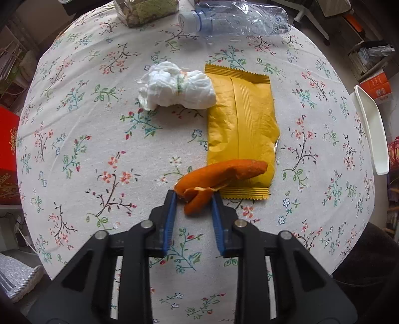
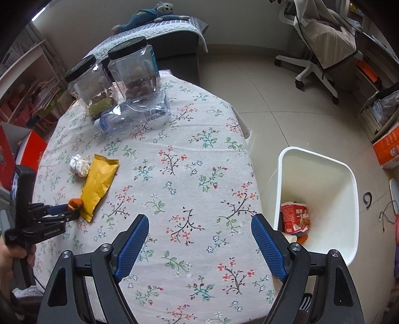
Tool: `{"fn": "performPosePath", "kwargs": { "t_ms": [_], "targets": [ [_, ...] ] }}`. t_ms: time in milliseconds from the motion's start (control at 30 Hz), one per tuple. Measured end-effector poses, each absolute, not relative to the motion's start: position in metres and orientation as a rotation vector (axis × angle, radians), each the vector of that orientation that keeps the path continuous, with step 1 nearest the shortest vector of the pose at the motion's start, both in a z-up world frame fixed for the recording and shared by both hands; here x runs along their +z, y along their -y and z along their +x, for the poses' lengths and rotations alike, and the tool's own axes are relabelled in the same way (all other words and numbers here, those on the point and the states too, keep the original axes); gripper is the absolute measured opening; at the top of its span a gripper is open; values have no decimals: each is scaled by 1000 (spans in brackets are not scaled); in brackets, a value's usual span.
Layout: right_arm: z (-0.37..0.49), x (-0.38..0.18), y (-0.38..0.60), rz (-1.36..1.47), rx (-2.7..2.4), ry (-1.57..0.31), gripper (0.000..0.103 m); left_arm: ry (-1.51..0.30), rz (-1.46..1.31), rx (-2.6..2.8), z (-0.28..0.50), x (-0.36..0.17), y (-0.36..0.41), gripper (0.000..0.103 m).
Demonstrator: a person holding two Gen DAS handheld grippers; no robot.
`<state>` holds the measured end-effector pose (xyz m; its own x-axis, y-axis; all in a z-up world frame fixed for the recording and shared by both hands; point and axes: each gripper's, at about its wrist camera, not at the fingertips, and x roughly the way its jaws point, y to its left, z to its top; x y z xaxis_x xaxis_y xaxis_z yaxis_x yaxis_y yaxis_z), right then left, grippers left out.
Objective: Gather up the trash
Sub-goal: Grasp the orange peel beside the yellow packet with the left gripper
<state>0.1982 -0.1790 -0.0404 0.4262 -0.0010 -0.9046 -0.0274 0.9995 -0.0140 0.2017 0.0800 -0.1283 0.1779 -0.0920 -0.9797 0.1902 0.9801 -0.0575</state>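
**Left wrist view: orange peel pinched at the edge of the wrapper**

Left wrist view shows the left claw (image 1: 194,199) closed on the near end of an orange peel (image 1: 219,178), with the blue pads pressed against it from both sides. The far end of the peel is laid over the bottom corner of a yellow wrapper (image 1: 242,129), on the flowered surface (image 1: 99,139). A crumpled tissue (image 1: 177,86) is touching the top left of the wrapper, and a clear plastic bottle (image 1: 234,18) is lying further away.

In the right wrist view the right claw (image 2: 200,239) is held spread wide over the surface with nothing between its pads. A white bin (image 2: 321,197) is standing on the floor beside the surface, and some rubbish is already inside.

Several risks can be judged from here. Only a small curled end of the peel is held, so it could tear or slip out when lifted. The wrapper could be dragged along, because the peel rests on it. The bin is well apart from the peel, so the peel could be dropped on the floor during the carry.
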Motion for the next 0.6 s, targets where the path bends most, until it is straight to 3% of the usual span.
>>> {"fn": "performPosePath", "kwargs": {
  "t_ms": [200,600],
  "targets": [
    [201,-49,159,-61,41,-1144,86,-1366,44,-210,193,-118,-85,19],
    [221,-76,97,-18,130,-1169,86,-1291,-120,-83,172,-79,-141,18]
  ]
}}
